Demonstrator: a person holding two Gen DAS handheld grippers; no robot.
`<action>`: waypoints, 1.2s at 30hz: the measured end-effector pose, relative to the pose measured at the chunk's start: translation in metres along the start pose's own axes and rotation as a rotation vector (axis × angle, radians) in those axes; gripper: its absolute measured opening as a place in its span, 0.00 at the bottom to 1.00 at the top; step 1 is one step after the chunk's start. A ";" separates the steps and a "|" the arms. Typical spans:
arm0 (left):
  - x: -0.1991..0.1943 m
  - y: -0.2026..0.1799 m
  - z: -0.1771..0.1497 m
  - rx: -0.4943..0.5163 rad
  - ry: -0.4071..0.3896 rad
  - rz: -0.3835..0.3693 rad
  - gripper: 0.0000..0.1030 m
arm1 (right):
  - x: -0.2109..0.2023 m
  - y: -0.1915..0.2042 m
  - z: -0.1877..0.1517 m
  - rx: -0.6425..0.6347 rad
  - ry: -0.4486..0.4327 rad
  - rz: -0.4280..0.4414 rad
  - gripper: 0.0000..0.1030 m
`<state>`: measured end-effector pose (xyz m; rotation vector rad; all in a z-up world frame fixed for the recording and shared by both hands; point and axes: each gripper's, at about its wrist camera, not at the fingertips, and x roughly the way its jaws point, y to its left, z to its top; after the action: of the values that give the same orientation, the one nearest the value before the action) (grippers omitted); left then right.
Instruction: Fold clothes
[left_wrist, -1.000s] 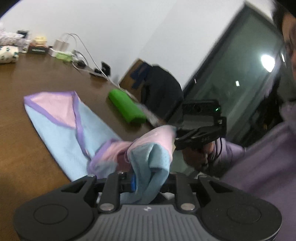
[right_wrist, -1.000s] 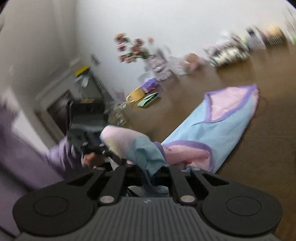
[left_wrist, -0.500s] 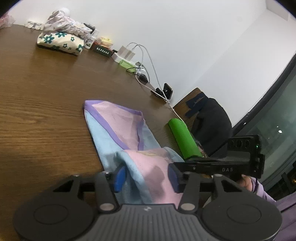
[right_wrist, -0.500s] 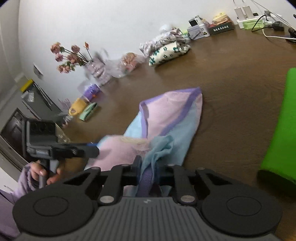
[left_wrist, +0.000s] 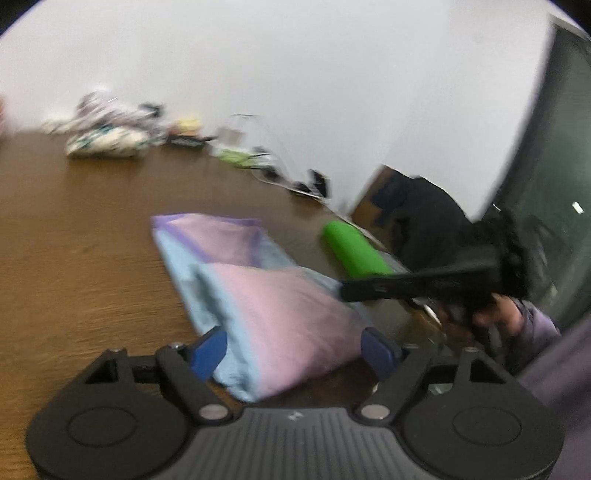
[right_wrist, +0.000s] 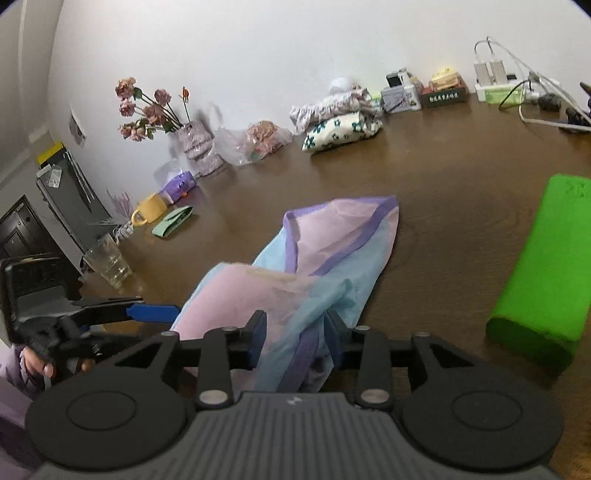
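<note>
Left view seems motion-blurred; right sharper, fisheye-warped.

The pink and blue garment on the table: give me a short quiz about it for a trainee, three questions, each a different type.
1. True or false: the garment is spread flat in a single layer on the wooden table.
2. Multiple choice: the roll lying apart from the garment is A) red, B) green, C) yellow.
3. Fill in: the band of trim along the garment's edge is ____.

Key: 1 false, a pink part lies folded over the blue. 2 B. 3 purple.
</note>
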<state>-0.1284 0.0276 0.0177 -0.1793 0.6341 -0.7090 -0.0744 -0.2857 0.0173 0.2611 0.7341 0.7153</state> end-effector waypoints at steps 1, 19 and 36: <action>0.002 -0.004 -0.002 0.019 0.002 0.017 0.76 | 0.003 0.001 -0.001 -0.001 0.008 -0.004 0.34; 0.010 0.017 -0.005 -0.156 0.008 0.003 0.11 | 0.004 0.005 -0.018 0.041 -0.015 0.010 0.20; 0.043 -0.006 0.041 0.042 0.026 0.135 0.18 | 0.004 0.034 -0.002 -0.151 -0.170 -0.148 0.19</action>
<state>-0.0821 -0.0074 0.0324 -0.0881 0.6495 -0.5950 -0.0907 -0.2581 0.0291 0.1265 0.5292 0.5959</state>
